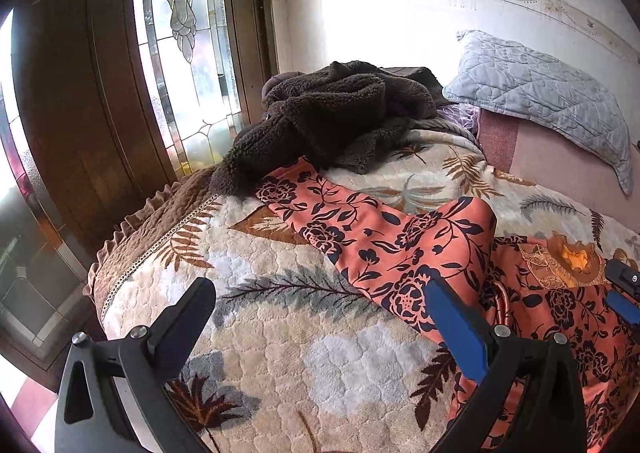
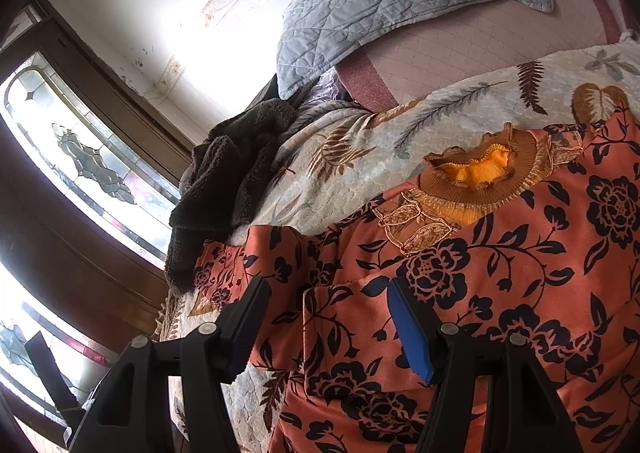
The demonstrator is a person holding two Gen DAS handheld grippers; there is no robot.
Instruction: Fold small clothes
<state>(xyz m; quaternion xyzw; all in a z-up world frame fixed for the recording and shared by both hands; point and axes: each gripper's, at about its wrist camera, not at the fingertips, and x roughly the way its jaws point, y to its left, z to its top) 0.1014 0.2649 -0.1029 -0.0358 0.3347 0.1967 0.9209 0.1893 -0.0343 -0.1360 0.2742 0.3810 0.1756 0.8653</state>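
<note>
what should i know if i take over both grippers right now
Left gripper: open, empty, over the leaf-print blanket, beside the sleeve.
Right gripper: open, empty, fingers straddling a folded-in edge of the orange floral top.
The top lies flat, collar away from you, one sleeve stretched toward the brown fleece.
Done: spread out, one edge apparently folded.
Left: fold the sleeve in, then the body.

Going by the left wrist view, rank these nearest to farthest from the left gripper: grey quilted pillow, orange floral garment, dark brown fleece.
From the left gripper:
1. Orange floral garment, at its right finger.
2. Dark brown fleece, ahead at the bed's far edge.
3. Grey quilted pillow, far right by the wall.
</note>
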